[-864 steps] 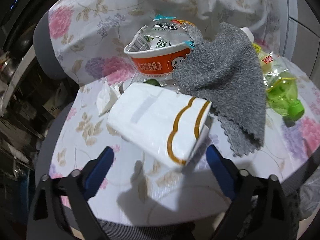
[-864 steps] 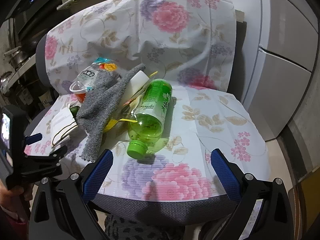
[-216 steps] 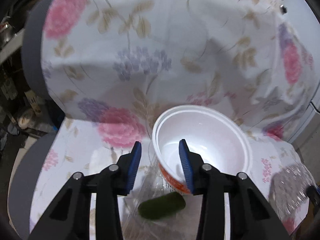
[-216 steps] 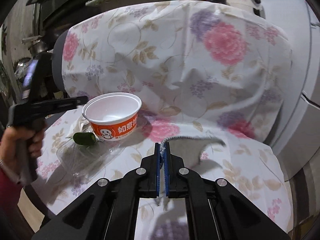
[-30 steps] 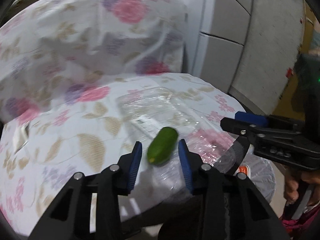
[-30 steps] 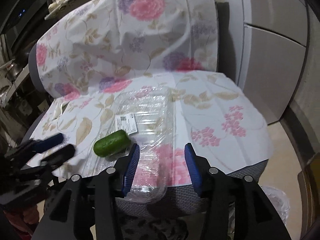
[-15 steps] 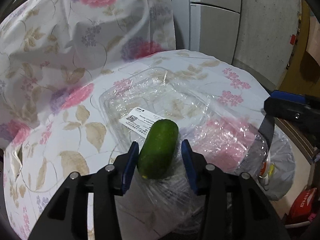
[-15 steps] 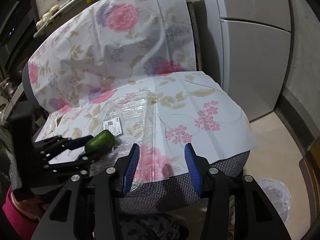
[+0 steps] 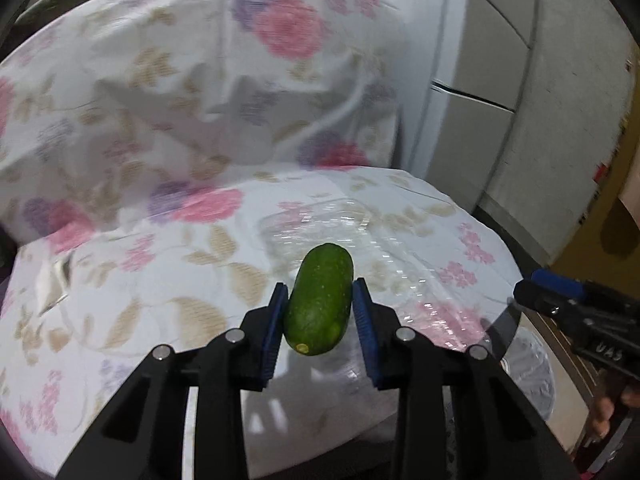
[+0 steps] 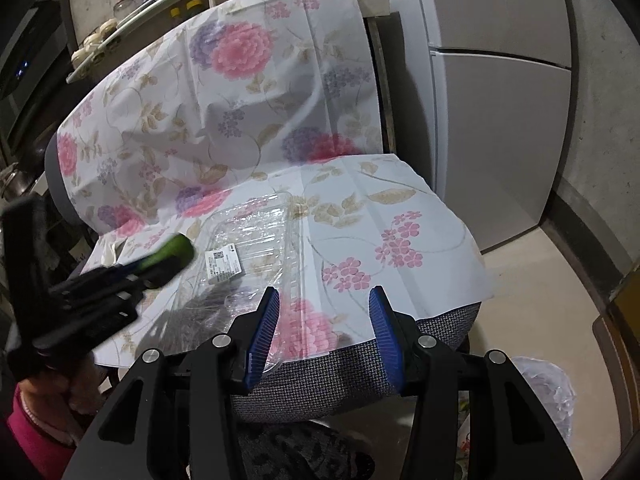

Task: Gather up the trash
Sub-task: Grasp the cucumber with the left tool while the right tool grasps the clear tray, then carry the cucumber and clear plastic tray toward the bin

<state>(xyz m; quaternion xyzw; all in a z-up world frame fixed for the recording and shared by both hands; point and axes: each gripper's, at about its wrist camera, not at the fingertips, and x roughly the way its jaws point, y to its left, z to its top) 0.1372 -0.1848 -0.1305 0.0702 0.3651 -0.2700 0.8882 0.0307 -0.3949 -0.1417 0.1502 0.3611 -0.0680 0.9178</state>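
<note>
Risk noted first: the cucumber piece is smooth and rounded, and the left gripper pinches it only along its lower flanks, so a tilt or quick swing toward the bin could let it squirt forward out of the pads. It would likely land back on the clear plastic tray, or roll off the seat edge. A second risk: the tray overhangs the front of the chair seat, and a careless pass by either gripper could drag it to the floor. Left jaws are closed narrow on the cucumber, which is lifted clear above the floral cover, long axis pointing away along the fingers, cut end toward the camera. Left gripper is held roughly level, angled in over the seat from the left side; motion blur in the right wrist view suggests it is moving. Right gripper hangs in front of the seat edge, pointed at the chair back, jaws at a moderate gap and holding nothing. The bag-lined bin sits on the floor to the lower right, partly in view.
</note>
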